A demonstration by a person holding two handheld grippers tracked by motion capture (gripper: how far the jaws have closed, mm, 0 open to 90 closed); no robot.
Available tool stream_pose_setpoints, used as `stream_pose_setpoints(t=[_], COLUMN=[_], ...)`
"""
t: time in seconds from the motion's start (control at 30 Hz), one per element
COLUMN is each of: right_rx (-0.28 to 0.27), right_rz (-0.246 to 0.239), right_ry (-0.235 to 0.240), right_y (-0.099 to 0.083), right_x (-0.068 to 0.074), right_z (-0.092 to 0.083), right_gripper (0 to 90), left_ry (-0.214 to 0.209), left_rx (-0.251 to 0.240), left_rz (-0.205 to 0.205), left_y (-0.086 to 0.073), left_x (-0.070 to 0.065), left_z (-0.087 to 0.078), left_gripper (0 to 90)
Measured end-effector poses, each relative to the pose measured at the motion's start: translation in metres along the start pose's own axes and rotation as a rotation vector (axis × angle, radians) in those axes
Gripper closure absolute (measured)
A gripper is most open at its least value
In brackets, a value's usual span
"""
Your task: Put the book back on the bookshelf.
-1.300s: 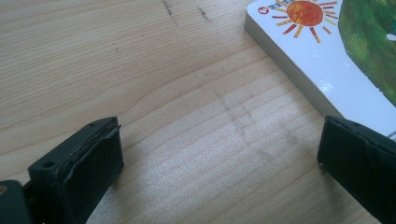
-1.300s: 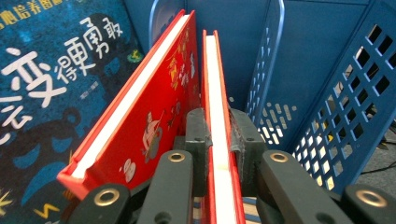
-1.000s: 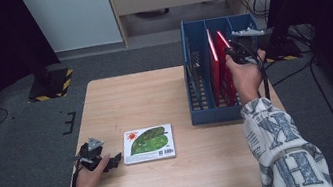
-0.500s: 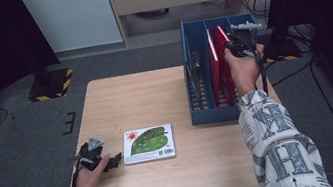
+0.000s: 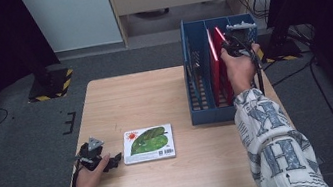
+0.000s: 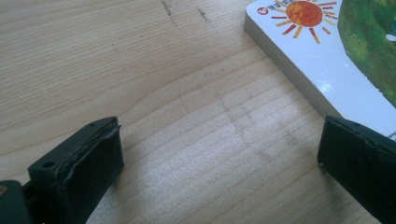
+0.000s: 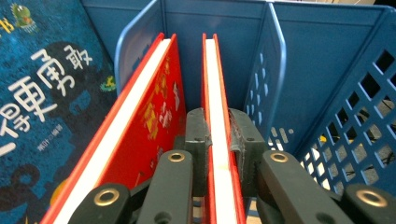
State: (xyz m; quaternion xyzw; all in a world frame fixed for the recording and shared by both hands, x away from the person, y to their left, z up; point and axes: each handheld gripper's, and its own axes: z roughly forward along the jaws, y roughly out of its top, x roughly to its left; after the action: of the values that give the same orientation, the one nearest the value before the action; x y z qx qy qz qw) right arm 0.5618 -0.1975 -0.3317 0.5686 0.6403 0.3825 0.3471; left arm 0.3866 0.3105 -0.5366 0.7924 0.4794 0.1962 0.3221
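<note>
Right tool (image 7: 218, 154) clamped tight on the edge of a thin red book (image 7: 218, 116), one pad on each cover, white page block showing between them. Standing upright in the blue rack (image 5: 200, 93) at the far right of the surface (image 5: 120, 101), in a slot with a second red book (image 7: 140, 112) leaning just to its left. Held by the right hand (image 5: 238, 64), patterned sleeve (image 5: 274, 147) reaching in from the near right edge, tool up at the rack's far end above the red covers. In the right gripper view, a dark blue book (image 7: 42, 93) with white lettering in the next slot to the left, beyond the divider; perforated blue wall on the right. Left tool (image 6: 219, 154) wide, nothing between the pads, resting low on the bare wood at the near left. Just right of it, a flat picture book (image 5: 148, 143) with a green leaf and an orange sun on its white cover, lying face up on the surface, well apart from the rack. In the left gripper view, one jaw just at that book's near corner, contact not clear; the other jaw on open wood. Left hand (image 5: 93, 168) behind the tool, forearm entering from the near edge.
</note>
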Motion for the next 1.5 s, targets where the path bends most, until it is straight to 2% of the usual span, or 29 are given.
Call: stream_pose_setpoints(t=[0.17,0.63,1.07,1.5], right_rx=[-0.005,-0.005,0.004,-0.038], right_rz=[-0.006,-0.018,-0.004,-0.009], right_ry=[0.001,-0.006,0.064,0.101], right_y=[0.004,-0.001,-0.002,0.006], right_x=[0.004,0.009,0.012,0.009], right_z=[0.001,0.006,0.001,-0.022], right_gripper=[79.2,79.1,75.0,74.1], left_ry=[0.000,-0.001,0.000,-0.001], left_rx=[0.000,0.001,0.001,0.001], left_rz=[0.000,0.001,0.004,0.001], left_y=[0.000,0.000,0.000,0.000], left_x=[0.000,0.000,0.000,0.000], left_z=[0.000,0.000,0.000,0.000], left_gripper=[0.0,0.0,0.0,0.0])
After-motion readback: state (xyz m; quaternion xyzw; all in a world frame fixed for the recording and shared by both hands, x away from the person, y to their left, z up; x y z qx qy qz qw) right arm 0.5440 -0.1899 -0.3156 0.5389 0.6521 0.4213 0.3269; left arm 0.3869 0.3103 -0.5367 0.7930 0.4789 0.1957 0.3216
